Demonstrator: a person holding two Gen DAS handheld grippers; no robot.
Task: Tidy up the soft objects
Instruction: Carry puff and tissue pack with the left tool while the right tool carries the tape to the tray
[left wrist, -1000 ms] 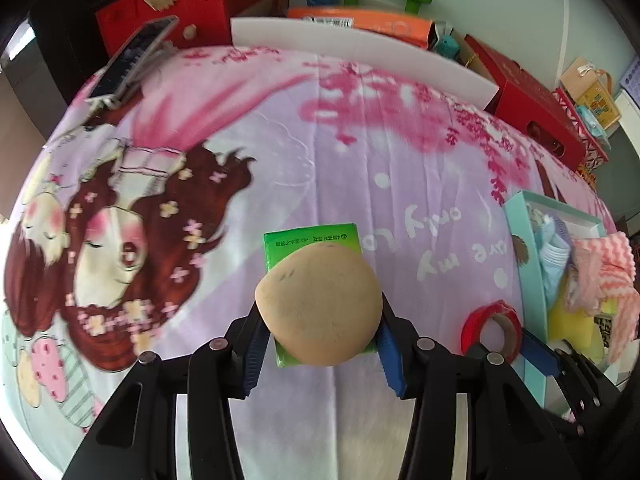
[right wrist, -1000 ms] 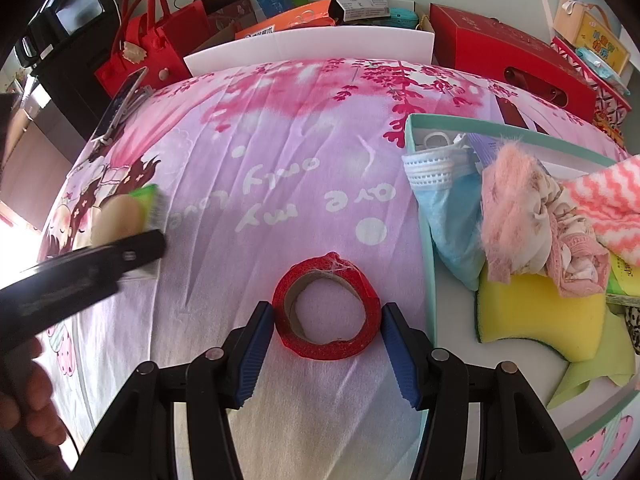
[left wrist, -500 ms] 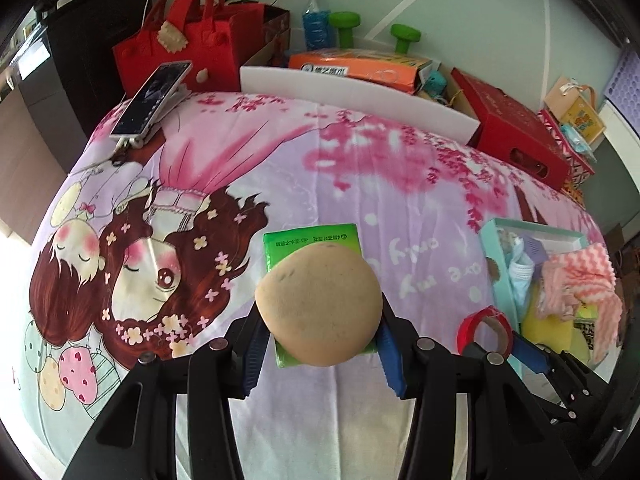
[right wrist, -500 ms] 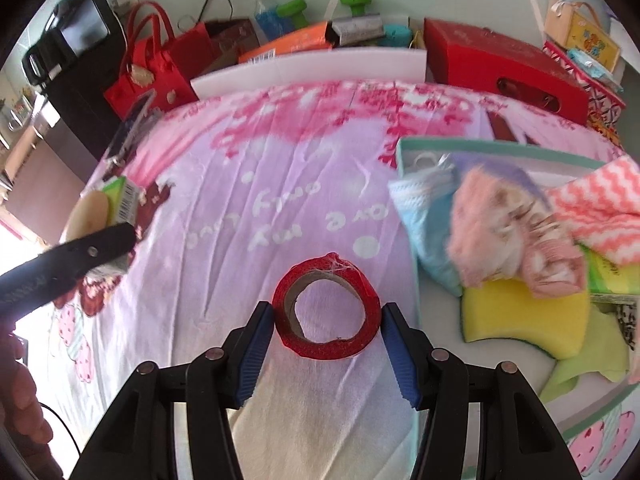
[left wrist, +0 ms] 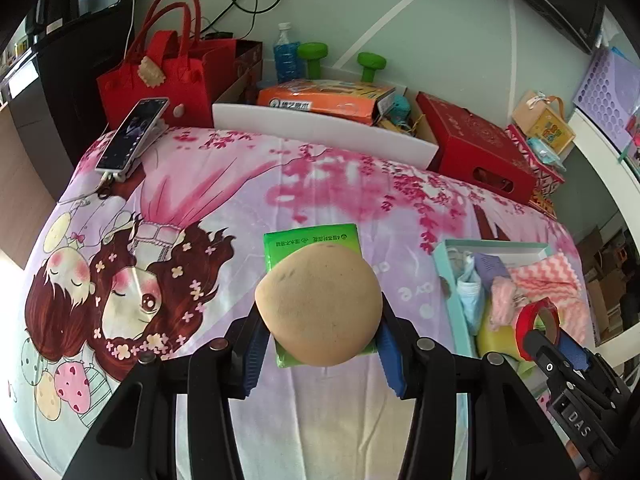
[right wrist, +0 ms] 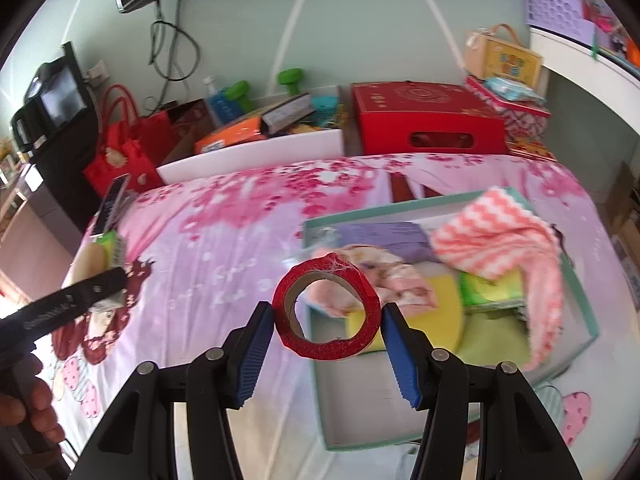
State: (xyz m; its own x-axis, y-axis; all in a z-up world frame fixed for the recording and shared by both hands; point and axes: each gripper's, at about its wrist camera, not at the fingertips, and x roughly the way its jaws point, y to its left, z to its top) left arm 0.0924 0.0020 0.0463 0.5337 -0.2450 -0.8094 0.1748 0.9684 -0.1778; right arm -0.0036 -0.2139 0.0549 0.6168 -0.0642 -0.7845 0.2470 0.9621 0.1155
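My left gripper (left wrist: 320,344) is shut on a round tan puff (left wrist: 318,306) stacked on a green tissue pack (left wrist: 312,242), both held above the pink cartoon bedsheet (left wrist: 224,184). My right gripper (right wrist: 326,320) is shut on a red tape roll (right wrist: 332,350), which hangs over the near left part of the teal box (right wrist: 400,210). The box holds a pink chevron cloth (right wrist: 500,236), a yellow sponge (right wrist: 444,304), a face mask and other soft items. In the right wrist view the left gripper (right wrist: 80,292) with the puff (right wrist: 90,260) shows at the left.
A phone on a stand (left wrist: 134,132) sits at the bed's far left corner. Behind the bed are a red bag (left wrist: 156,76), a white board (left wrist: 320,126), an orange package (left wrist: 320,98), green dumbbells and a red box (left wrist: 476,148). A person's hand (right wrist: 28,392) grips the left tool.
Both grippers have risen, so the bed looks farther away. The right gripper carried the red tape roll to the right, from above the sheet to above the teal box.
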